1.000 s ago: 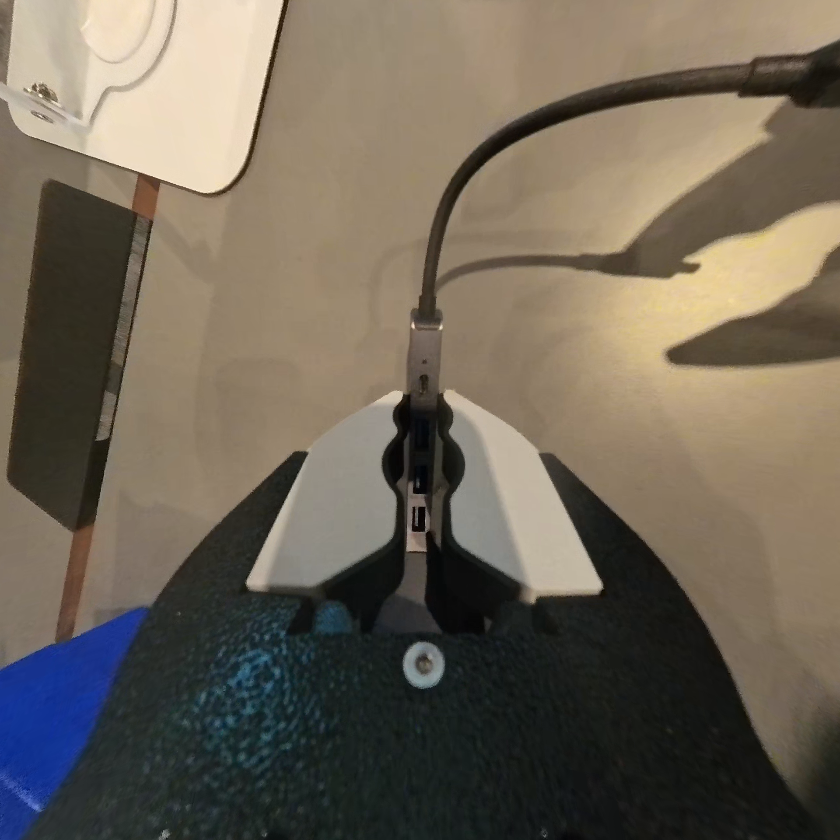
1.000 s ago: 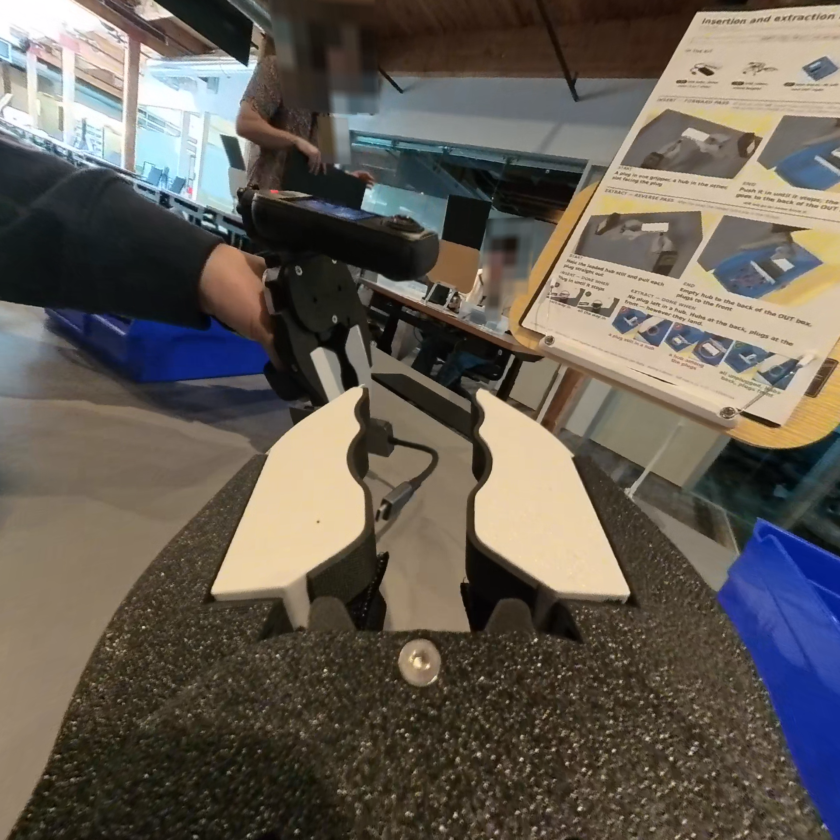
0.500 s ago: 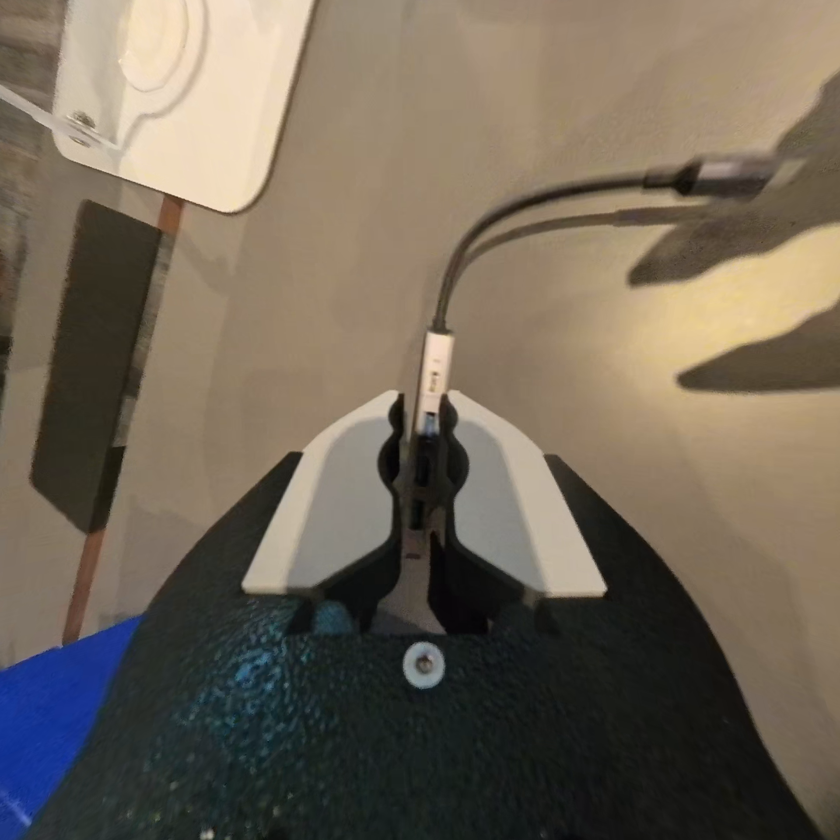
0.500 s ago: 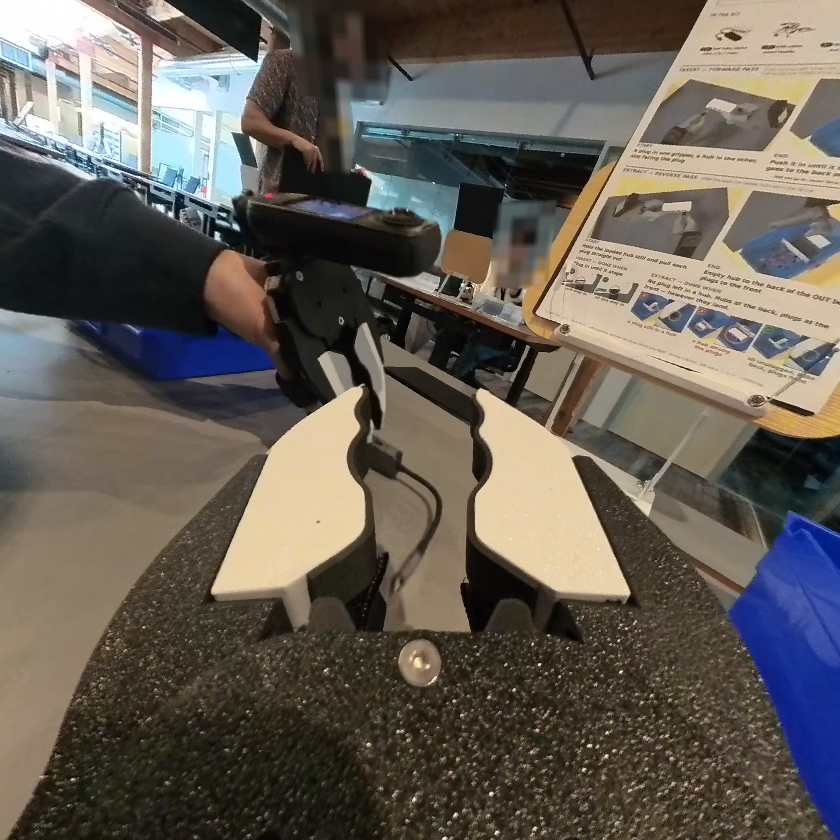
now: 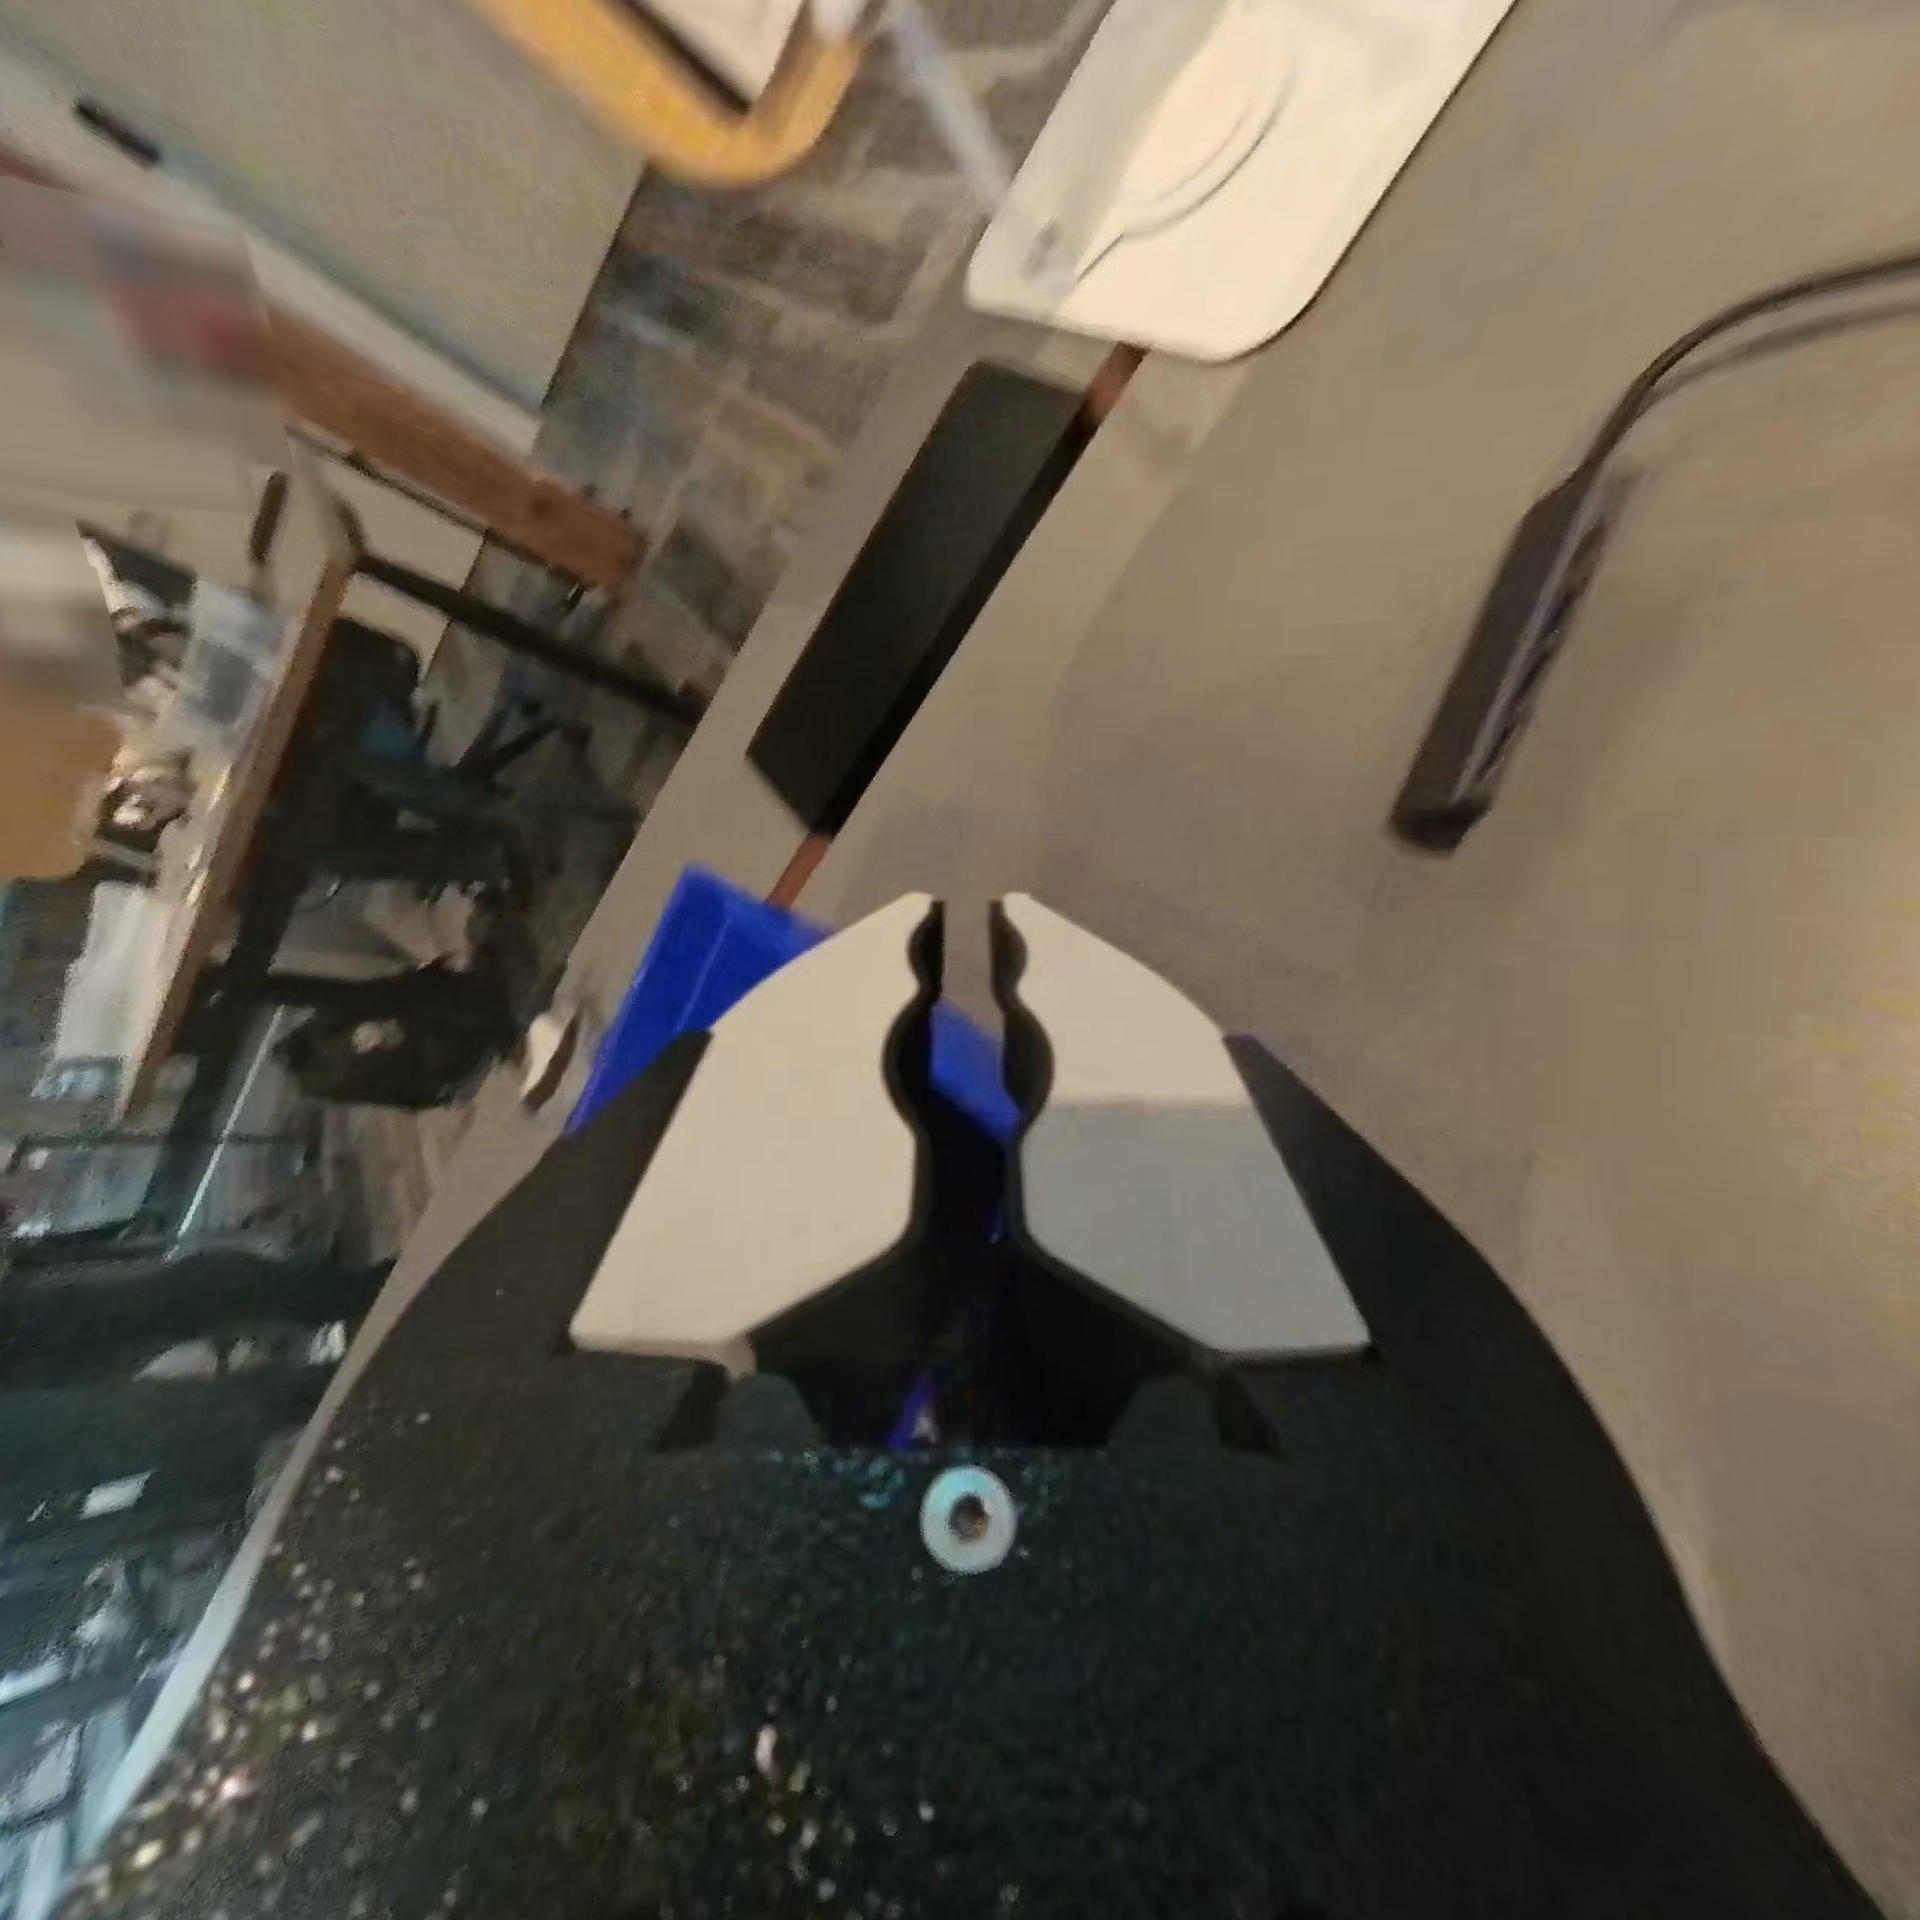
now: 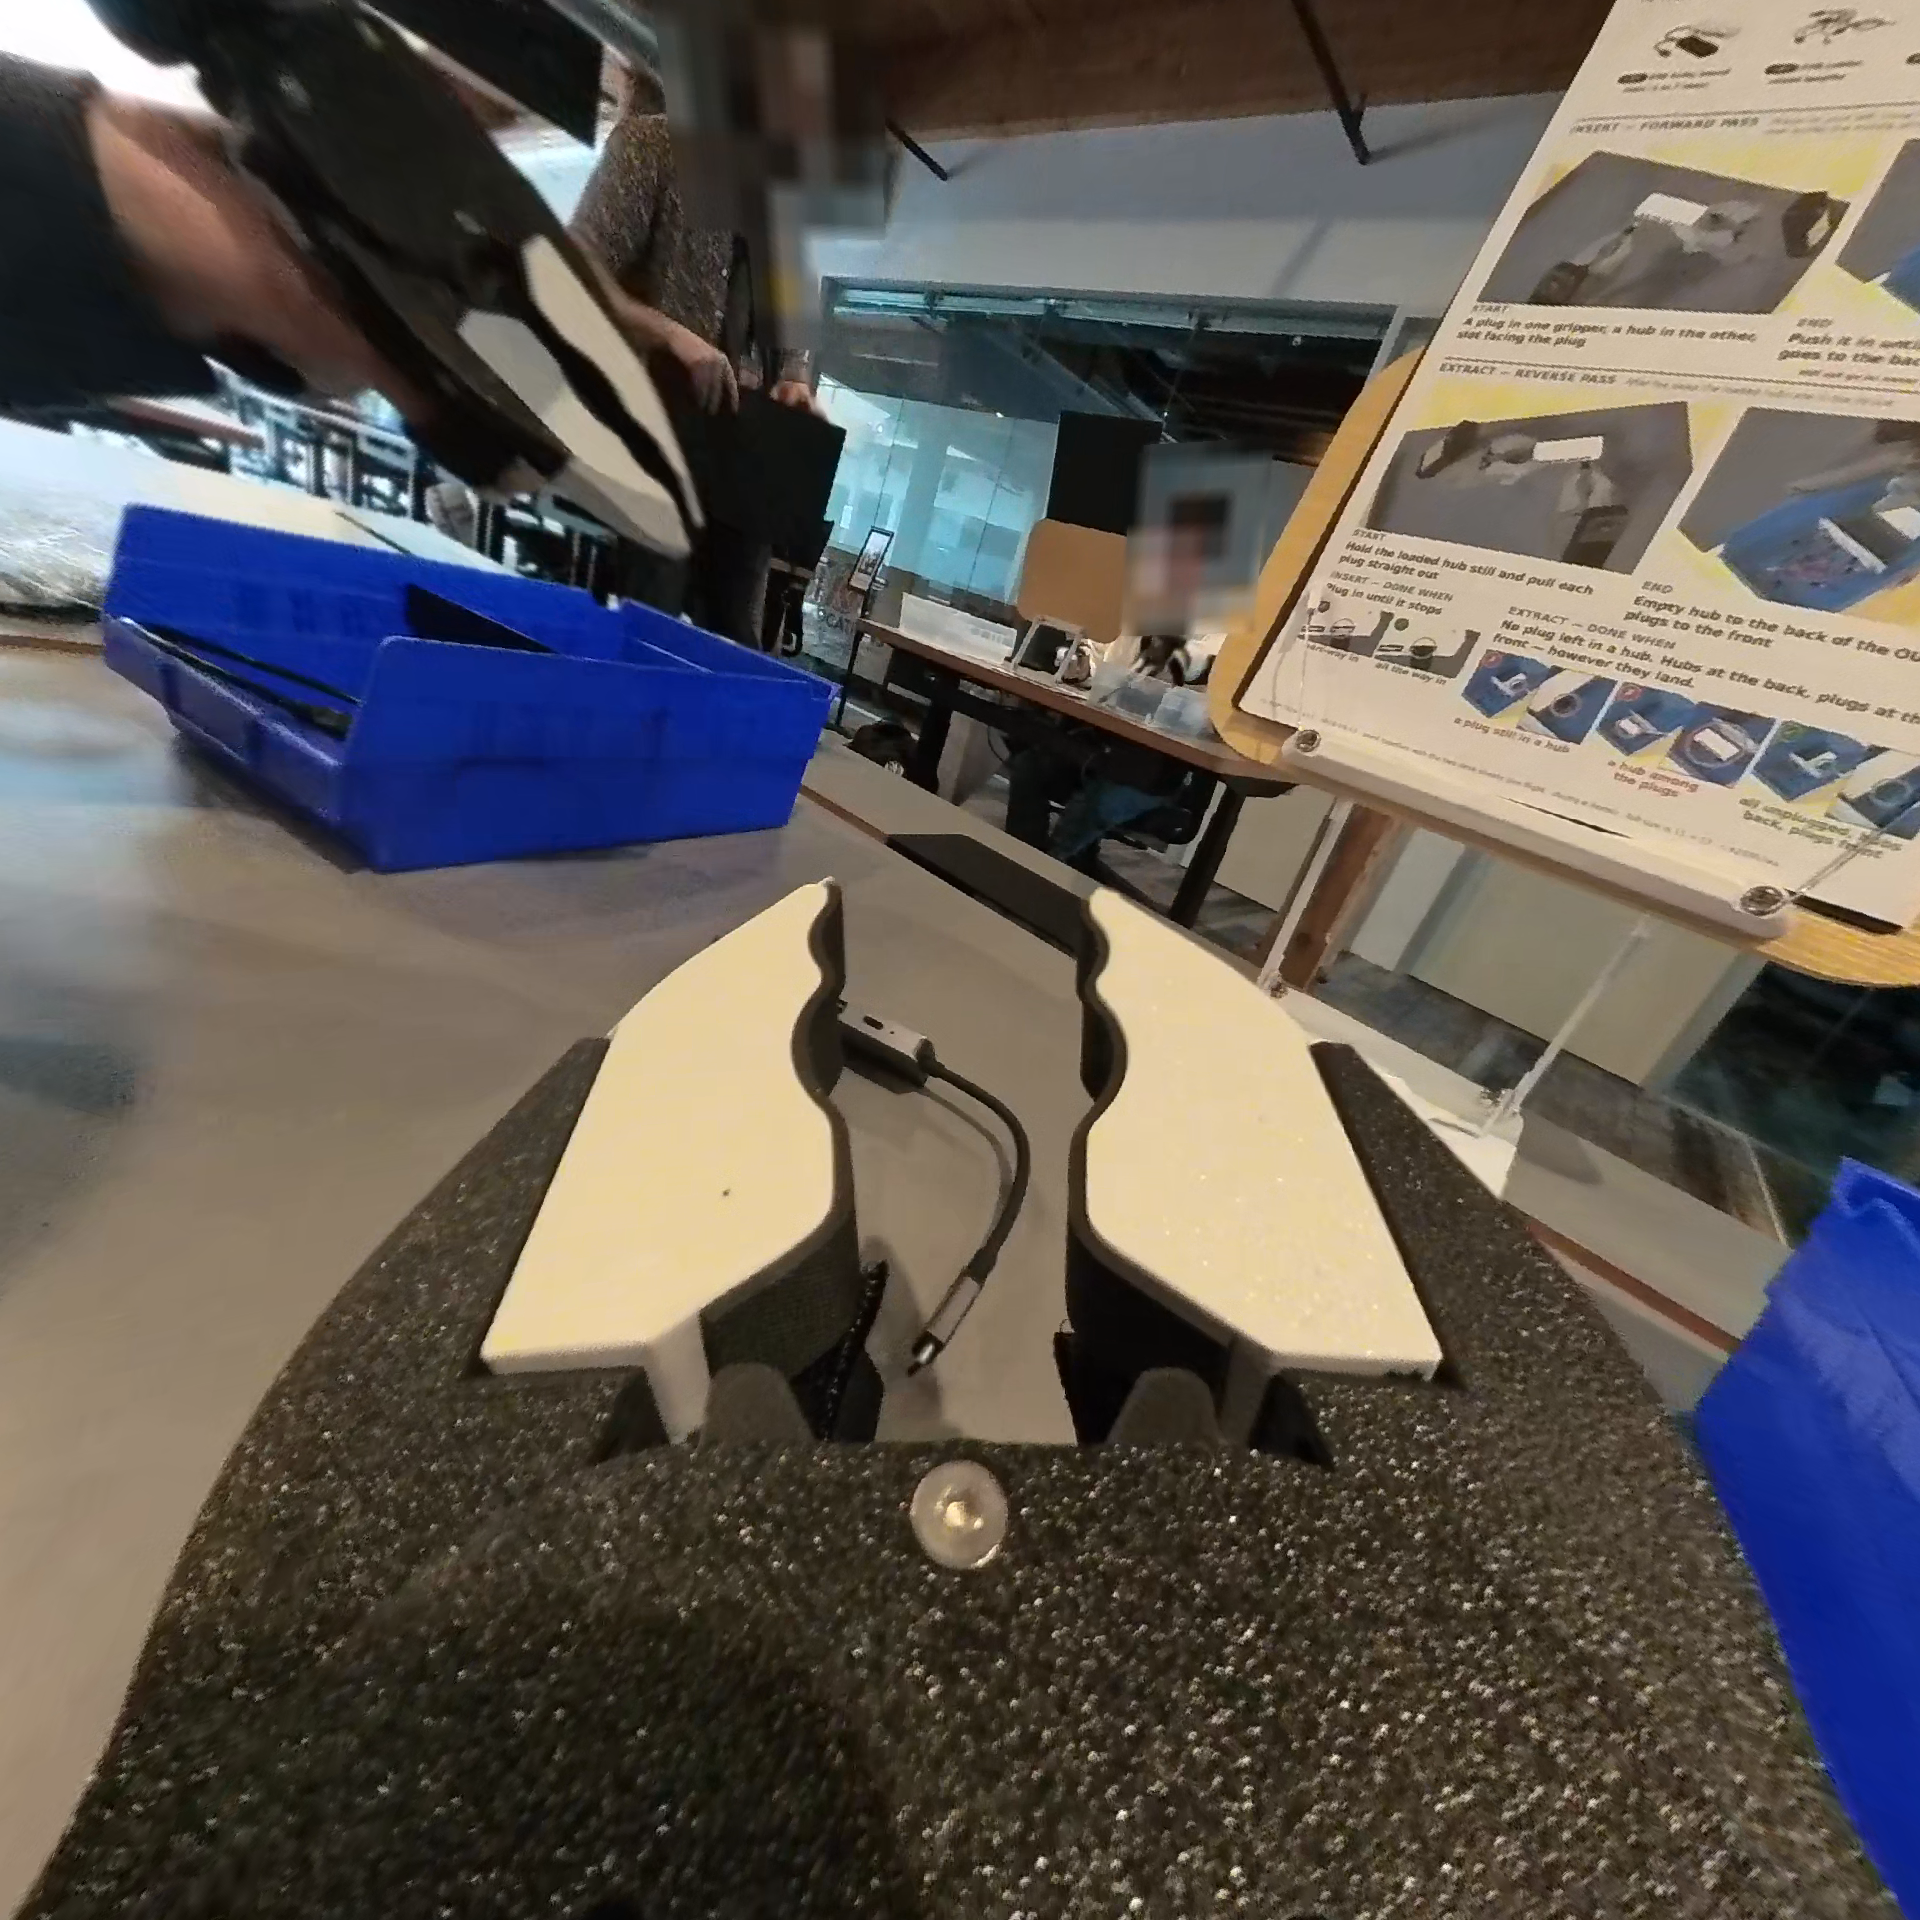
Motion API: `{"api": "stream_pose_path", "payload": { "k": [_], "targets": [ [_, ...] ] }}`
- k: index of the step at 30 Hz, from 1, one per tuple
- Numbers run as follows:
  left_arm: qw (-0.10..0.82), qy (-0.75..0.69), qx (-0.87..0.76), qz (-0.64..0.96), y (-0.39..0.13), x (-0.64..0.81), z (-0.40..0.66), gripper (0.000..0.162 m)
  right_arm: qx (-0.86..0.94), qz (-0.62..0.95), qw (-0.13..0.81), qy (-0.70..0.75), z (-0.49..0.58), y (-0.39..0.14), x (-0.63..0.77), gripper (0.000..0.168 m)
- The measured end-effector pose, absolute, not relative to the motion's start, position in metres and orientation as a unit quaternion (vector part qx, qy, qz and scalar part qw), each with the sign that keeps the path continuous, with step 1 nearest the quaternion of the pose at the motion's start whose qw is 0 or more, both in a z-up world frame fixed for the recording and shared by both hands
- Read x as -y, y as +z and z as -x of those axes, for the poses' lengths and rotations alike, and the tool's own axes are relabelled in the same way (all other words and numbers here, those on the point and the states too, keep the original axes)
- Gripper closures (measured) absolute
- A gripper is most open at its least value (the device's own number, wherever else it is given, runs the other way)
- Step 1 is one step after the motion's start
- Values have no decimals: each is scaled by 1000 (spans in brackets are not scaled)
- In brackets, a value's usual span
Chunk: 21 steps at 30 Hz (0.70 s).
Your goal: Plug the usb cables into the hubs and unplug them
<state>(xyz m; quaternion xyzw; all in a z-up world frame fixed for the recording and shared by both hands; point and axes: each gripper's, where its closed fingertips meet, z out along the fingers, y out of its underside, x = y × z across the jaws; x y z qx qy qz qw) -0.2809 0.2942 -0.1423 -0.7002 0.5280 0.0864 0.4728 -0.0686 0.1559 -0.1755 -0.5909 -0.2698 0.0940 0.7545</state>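
Observation:
A slim grey USB hub (image 5: 1507, 644) lies on the grey table (image 5: 1351, 1039), off to the right in the left wrist view, with its black cable (image 5: 1714, 332) running away to the upper right. My left gripper (image 5: 968, 914) is up and away from it, its fingers a narrow slit apart with nothing between them. In the right wrist view the hub's end (image 6: 883, 1039), its curved cable (image 6: 997, 1174) and the metal plug (image 6: 940, 1330) lie on the table, seen between my right gripper's (image 6: 956, 904) wide-open fingers, which do not touch them. The left gripper (image 6: 623, 457) hangs blurred at the upper left.
A blue bin (image 6: 468, 707) stands on the table at the left and also shows in the left wrist view (image 5: 707, 977). A flat black slab (image 6: 997, 883) lies at the far table edge. An instruction board (image 6: 1662, 468) stands at the right, above a second blue bin (image 6: 1829, 1507).
My left gripper let go of the hub, which now lies on the table, then lifted and swung left toward the blue bin with its fingers narrowed. My right gripper stayed open.

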Motion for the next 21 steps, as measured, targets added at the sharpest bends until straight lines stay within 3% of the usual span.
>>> {"api": "stream_pose_path", "payload": {
  "k": [2,4,9,13,21],
  "targets": [
    [461,122,-510,716,-142,-300,331,157,273,591,753,94,70,-176,-156,126],
    [421,160,-485,749,-153,-304,383,149,276,593,751,92,71,-178,-156,126],
    [247,106,-409,872,-217,-281,460,144,279,597,746,96,72,-182,-158,127],
    [222,135,-391,883,-237,-286,483,152,281,599,744,97,73,-183,-158,127],
    [135,184,-407,885,-274,-286,493,153,281,600,742,100,73,-184,-158,128]
  ]
}}
